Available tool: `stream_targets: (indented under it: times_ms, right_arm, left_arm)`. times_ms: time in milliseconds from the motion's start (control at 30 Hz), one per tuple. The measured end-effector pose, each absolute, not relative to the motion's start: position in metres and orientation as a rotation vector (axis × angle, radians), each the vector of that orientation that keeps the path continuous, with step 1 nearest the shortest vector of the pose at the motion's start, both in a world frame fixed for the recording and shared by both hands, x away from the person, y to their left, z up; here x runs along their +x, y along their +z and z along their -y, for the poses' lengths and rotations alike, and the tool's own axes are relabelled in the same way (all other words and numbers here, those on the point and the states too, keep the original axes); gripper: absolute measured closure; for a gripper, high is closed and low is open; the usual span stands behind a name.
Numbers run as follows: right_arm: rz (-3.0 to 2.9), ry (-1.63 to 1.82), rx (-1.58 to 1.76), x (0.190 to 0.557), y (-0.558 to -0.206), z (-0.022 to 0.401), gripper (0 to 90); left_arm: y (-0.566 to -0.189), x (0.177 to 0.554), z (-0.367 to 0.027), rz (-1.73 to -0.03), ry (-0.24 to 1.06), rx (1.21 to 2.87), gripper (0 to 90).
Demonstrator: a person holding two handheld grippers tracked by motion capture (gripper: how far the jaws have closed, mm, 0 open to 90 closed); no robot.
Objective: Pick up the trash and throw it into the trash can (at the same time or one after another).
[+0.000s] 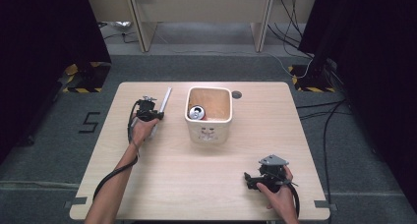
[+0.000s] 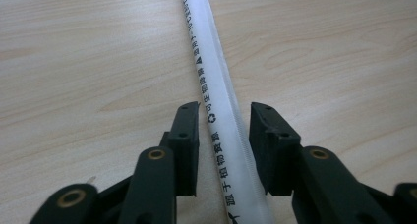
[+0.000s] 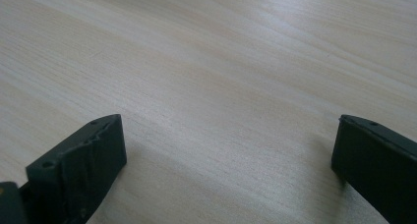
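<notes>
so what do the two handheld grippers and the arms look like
Both are black two-jaw tools. The left gripper has blocky jaws with brass-coloured pivots and a black cable looping along the bare forearm. The right gripper carries a grey three-cornered plate on top, with a black cable too. No sleeves visible.

Pale wood counter [image 1: 196,175], white square bin [image 1: 209,130] at its far middle, silver can [image 1: 196,112] lying inside the bin's left side, round hole [image 1: 236,94] just right of the bin

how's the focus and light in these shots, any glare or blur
High view: bright patch of light on the table, surroundings dark. Left gripper view: print on the white wrapped stick sharp, jaws near the lens softer. Right gripper view: pale sheen across the wood, jaws slightly soft.
</notes>
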State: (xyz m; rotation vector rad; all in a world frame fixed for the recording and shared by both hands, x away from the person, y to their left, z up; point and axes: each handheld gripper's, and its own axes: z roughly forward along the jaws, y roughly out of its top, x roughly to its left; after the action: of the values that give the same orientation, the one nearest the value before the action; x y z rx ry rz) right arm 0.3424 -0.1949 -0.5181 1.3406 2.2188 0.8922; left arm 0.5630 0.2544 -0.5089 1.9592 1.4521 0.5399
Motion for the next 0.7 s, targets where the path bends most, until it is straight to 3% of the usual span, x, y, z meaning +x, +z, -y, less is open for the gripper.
stream_targets:
  times_ms: [233,700]
  right_arm:
    - [-2.219,0.892,1.341,0.3424,-0.5181,0.1949,0.3]
    - [-2.219,0.892,1.34,0.3424,-0.5181,0.195,0.3]
  left_arm:
    - [-0.5088,0.5636,-0.256,-1.461,0.552,1.954,78.4]
    - [-0.5029,0.5619,-0.2587,-1.451,0.509,1.951,79.4]
